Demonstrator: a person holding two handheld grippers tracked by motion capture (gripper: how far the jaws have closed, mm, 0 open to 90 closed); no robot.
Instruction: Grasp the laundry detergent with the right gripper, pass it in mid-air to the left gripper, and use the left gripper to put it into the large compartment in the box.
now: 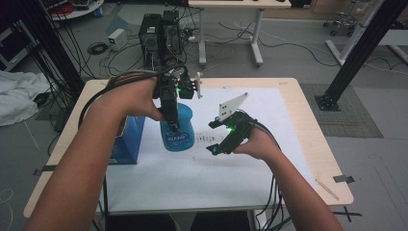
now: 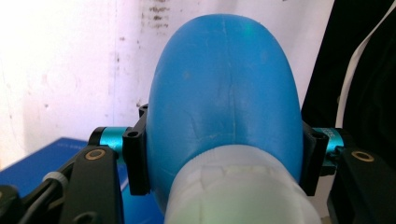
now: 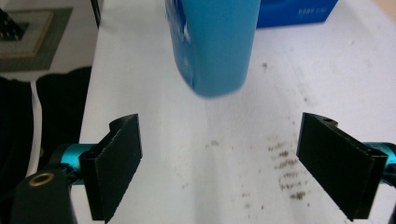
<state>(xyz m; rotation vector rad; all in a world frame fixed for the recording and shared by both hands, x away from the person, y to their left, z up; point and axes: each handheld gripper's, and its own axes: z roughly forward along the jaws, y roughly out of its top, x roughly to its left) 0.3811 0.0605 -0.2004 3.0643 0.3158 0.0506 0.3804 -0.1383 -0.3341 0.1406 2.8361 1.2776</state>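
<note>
While gripped: left hand-held gripper (image 2: 224,158) clamps the blue bottle (image 1: 177,129), lifted just above the white sheet (image 1: 250,144).
Right hand-held gripper (image 3: 219,163): jaws wide apart, nothing between.
Risk: smooth rounded shoulder may slip.
Nearby: blue box (image 1: 129,139) on bench (image 1: 308,130), could be knocked.
</note>
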